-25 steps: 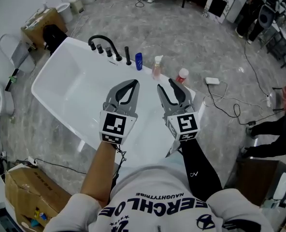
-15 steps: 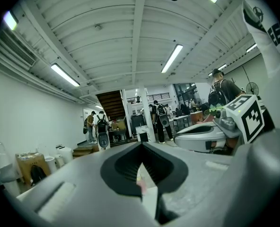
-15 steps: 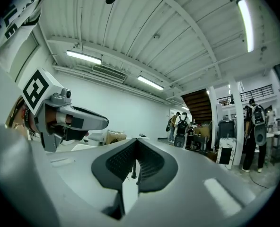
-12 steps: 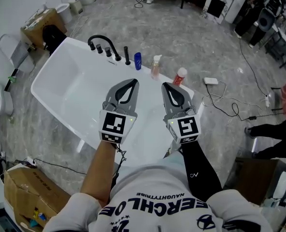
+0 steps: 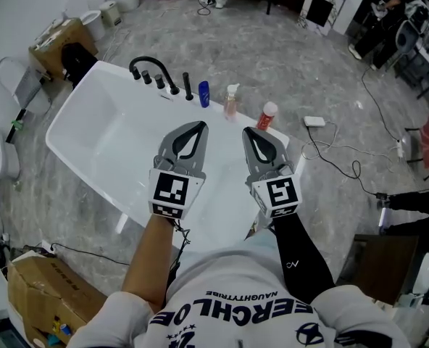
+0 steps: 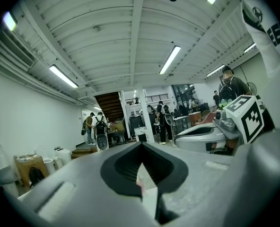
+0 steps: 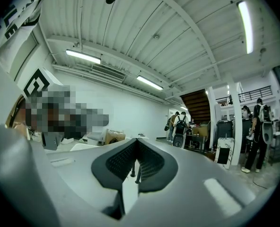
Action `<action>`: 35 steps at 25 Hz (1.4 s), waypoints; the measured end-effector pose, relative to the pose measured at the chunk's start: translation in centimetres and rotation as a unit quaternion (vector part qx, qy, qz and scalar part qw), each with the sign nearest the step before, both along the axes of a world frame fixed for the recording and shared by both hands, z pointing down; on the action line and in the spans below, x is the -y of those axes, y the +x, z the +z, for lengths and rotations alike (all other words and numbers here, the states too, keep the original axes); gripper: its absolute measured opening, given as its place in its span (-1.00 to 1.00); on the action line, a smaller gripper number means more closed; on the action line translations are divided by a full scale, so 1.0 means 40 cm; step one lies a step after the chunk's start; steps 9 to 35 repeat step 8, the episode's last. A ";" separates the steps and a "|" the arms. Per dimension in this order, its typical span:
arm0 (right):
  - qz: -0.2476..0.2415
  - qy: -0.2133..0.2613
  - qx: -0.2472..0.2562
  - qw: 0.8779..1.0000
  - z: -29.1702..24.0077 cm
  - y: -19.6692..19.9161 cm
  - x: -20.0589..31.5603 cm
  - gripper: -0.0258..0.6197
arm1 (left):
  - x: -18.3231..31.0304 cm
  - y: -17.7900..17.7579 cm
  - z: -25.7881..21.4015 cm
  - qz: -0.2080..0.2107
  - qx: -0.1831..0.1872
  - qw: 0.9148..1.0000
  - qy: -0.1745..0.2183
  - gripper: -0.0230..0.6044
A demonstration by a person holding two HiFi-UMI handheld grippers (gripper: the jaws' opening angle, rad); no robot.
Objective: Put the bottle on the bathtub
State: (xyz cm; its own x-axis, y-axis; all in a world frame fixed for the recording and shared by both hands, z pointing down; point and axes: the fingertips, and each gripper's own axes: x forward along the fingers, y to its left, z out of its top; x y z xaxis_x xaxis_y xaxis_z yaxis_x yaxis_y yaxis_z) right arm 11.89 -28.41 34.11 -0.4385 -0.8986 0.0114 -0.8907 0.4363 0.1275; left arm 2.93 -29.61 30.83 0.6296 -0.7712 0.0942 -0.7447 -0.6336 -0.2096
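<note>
Head view: left claw (image 5: 198,125) and right claw (image 5: 249,131), tips together, empty, over bathtub (image 5: 98,136); label unreadable on red-capped bottle (image 5: 268,116).

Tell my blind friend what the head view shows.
A person holds a grey left gripper and right gripper, both shut and empty, above a white bathtub. On its far rim stand a black tap, a small blue bottle, a pink spray bottle and a red bottle with a white cap.

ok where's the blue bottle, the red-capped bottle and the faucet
blue bottle (image 5: 203,95), head view, middle of its body
red-capped bottle (image 5: 267,117), head view, body below the cap
faucet (image 5: 150,60), head view, top of the black arch
</note>
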 end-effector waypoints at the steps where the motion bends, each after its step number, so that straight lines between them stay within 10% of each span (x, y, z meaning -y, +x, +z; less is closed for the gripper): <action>1: 0.000 0.000 0.000 1.000 0.000 0.001 -0.001 -0.83 | -0.001 0.002 -0.001 0.000 0.000 1.000 0.001 -0.92; 35: -0.006 -0.003 -0.002 1.000 0.011 0.000 -0.005 -0.83 | -0.003 0.006 0.003 0.001 -0.001 1.000 -0.001 -0.92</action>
